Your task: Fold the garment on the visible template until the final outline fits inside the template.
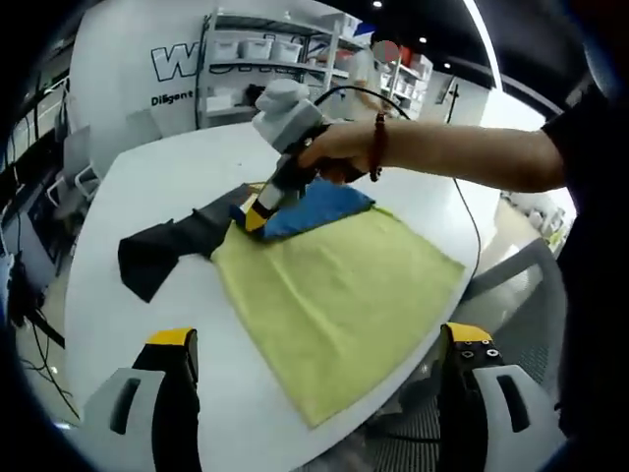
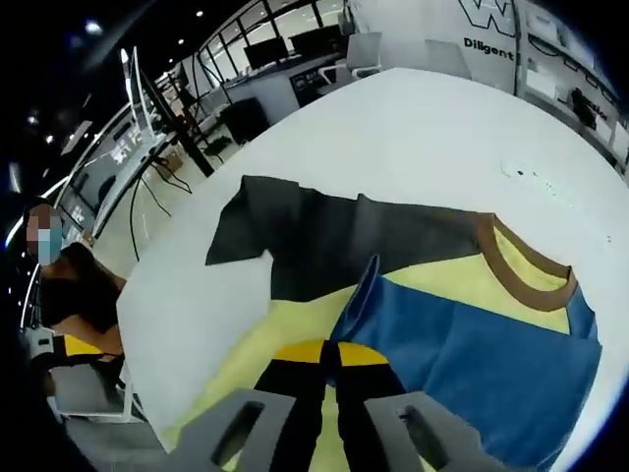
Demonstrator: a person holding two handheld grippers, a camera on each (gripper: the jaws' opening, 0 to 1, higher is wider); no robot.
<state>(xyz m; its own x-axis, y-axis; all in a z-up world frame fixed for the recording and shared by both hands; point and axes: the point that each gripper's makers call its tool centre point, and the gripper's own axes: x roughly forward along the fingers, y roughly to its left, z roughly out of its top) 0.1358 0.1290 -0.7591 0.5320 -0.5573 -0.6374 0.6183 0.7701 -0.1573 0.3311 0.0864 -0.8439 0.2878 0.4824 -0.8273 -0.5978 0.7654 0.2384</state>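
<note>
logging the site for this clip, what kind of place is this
Probably an office or lab workspace, not a home. Metal shelving holds white storage bins beside a wall with large lettering, and desks with monitors and office chairs stand behind the white table where the garment lies.

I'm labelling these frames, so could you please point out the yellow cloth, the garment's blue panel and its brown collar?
Yellow cloth (image 1: pixel 339 300): left gripper view, its middle.
Blue panel (image 2: pixel 491 369): right gripper view, its centre.
Brown collar (image 2: pixel 526 277): right gripper view, lower band.
</note>
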